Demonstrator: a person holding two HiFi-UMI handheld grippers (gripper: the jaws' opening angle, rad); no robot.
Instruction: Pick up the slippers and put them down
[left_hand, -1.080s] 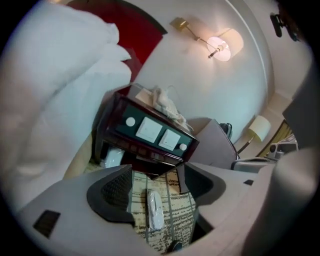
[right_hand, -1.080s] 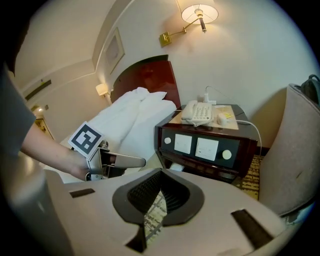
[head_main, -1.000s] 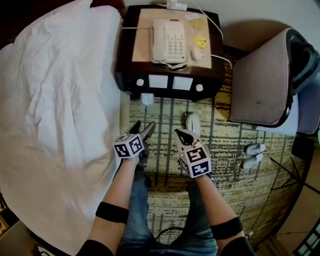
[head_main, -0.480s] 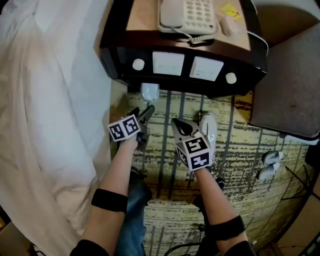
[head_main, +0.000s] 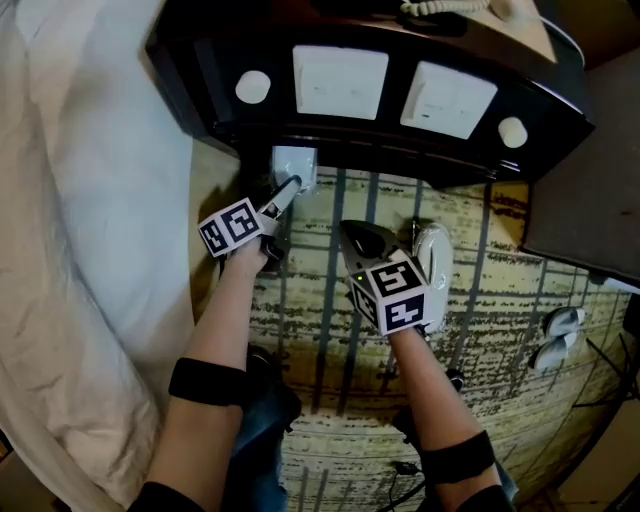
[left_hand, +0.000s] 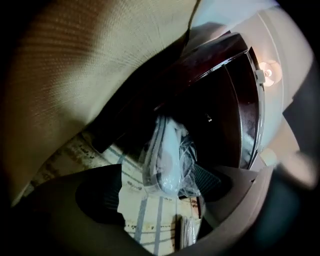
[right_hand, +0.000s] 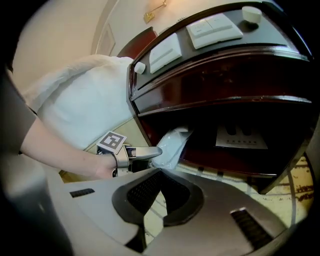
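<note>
A pair of white slippers in a clear plastic wrap (head_main: 293, 165) lies on the carpet under the front edge of the dark nightstand (head_main: 370, 45). My left gripper (head_main: 280, 195) points at it and is open. Its jaws have just been opening, and the near end of the wrapped pair (left_hand: 167, 155) sits just ahead of the gap, untouched by the pads. My right gripper (head_main: 352, 235) hangs shut and empty over the carpet. A loose white slipper (head_main: 432, 255) lies just to its right. The right gripper view shows the left gripper (right_hand: 147, 152) beside the wrap (right_hand: 172, 142).
A bed with white sheets (head_main: 70, 200) fills the left side. Patterned carpet (head_main: 330, 340) runs between the bed and the nightstand. Another pair of white slippers (head_main: 558, 335) lies at the far right. A brown chair seat (head_main: 595, 190) stands to the nightstand's right.
Both grippers have dropped toward the floor, and the nightstand now fills the top of the head view. The left gripper's tips have reached the wrapped slippers.
</note>
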